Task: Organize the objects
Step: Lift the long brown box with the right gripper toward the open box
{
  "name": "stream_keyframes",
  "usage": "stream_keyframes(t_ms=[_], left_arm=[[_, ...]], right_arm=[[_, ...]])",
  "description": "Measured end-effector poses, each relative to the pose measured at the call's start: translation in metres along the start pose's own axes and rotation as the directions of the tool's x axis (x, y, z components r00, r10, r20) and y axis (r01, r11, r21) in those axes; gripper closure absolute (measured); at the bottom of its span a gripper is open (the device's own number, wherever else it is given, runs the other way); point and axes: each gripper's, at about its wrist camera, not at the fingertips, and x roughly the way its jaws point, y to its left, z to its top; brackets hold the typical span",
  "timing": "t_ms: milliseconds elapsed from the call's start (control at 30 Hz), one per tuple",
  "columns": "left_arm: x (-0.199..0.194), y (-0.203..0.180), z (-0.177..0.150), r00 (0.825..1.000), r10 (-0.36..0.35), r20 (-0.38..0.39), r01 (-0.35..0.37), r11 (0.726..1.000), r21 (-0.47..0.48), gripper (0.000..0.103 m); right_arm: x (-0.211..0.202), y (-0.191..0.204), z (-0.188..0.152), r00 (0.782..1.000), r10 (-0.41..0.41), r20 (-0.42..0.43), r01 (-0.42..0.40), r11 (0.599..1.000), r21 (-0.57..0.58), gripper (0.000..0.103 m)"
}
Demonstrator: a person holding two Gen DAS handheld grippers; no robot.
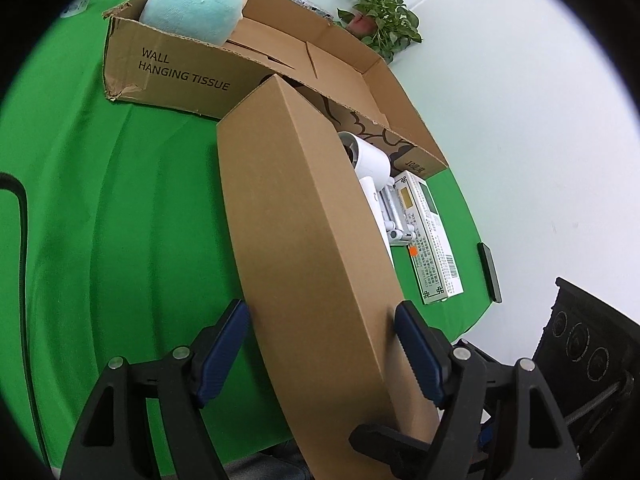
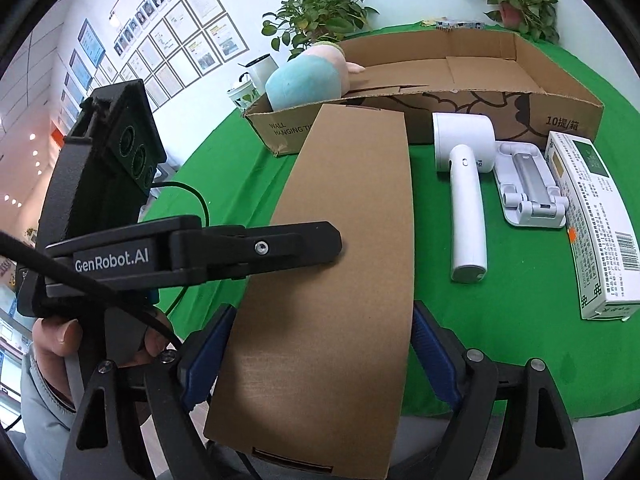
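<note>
A long brown cardboard box (image 1: 304,216) (image 2: 352,200) is held over the green table at its near end. My left gripper (image 1: 322,320) is shut on it, a blue pad on each long side. My right gripper (image 2: 322,320) grips the same box across its width. In the right wrist view the left gripper (image 2: 332,248) comes in from the left, with one black finger lying on top of the box. A big open carton (image 1: 180,76) (image 2: 560,120) marked WALL HANGING TISSUE stands beyond, with a teal plush toy (image 1: 196,8) (image 2: 308,80) in its left end.
Right of the held box lie a white handheld appliance (image 2: 464,184), a white folding stand (image 2: 528,192) and a white-and-green packet (image 2: 592,220). A black phone (image 1: 490,272) sits at the table's right edge. Potted plants (image 2: 316,20) and a mug (image 2: 244,92) stand behind the carton.
</note>
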Motion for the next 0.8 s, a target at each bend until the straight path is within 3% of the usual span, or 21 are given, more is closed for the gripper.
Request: stream_keyframes(t_ms=[200,333,433,800], left_arm=[[0.002,0.003,0.002,0.999,-0.045,-0.003,0.045,0.998,-0.035,0.028],[0.015,0.009,0.003,0.993,-0.11,-0.046,0.106,0.99,-0.091,0.027],[0.025,0.006,0.001,0.993,-0.094,-0.075,0.088,0.993,-0.082,0.026],[0.014,-0.003,0.011,0.999,-0.051,-0.011,0.051,0.998,-0.034,0.032]], right_arm=[[-0.005,-0.005,-0.002,1.0,0.007,0.025,-0.007,1.0,0.013,0.02],[-0.005,-0.014,0.0,0.995,0.097,0.013,-0.098,0.993,0.059,0.02],[-0.002,-0.013,-0.002,0.992,0.123,-0.004,-0.123,0.991,0.045,0.02],[0.002,-0.011,0.001,0.993,0.114,-0.01,-0.114,0.993,0.012,0.022]])
